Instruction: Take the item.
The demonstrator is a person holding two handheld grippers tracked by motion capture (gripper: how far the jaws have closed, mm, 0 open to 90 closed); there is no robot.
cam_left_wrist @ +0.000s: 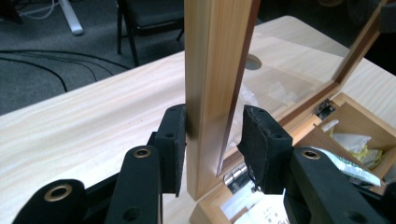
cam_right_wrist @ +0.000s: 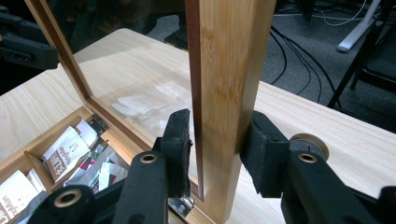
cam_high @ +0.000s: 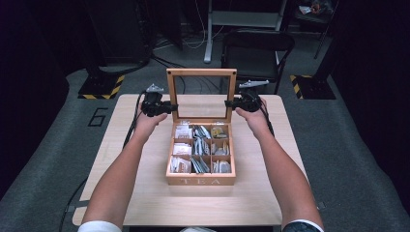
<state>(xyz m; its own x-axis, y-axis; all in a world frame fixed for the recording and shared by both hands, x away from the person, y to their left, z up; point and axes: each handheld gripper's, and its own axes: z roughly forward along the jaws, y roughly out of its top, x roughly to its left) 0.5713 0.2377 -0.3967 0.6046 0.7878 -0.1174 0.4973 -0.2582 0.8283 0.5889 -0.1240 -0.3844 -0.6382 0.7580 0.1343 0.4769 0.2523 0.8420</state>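
A wooden tea box (cam_high: 200, 181) stands mid-table with its glass lid (cam_high: 201, 72) raised upright. Several compartments hold tea bags (cam_high: 200, 147). My left gripper (cam_high: 167, 107) is shut on the lid's left side rail (cam_left_wrist: 210, 56), low down near the hinge, one pad on each face of the wood (cam_left_wrist: 212, 130). My right gripper (cam_high: 231, 103) is shut the same way on the lid's right side rail (cam_right_wrist: 229, 56), with its pads pressing both faces (cam_right_wrist: 217, 135). Tea bags (cam_right_wrist: 70, 149) lie in the box below the glass.
The light wooden table (cam_high: 145, 193) has bare room on both sides of the box and in front of it. Behind the table stands a black folding chair (cam_high: 256, 46), and cables run over the grey floor (cam_high: 193, 38).
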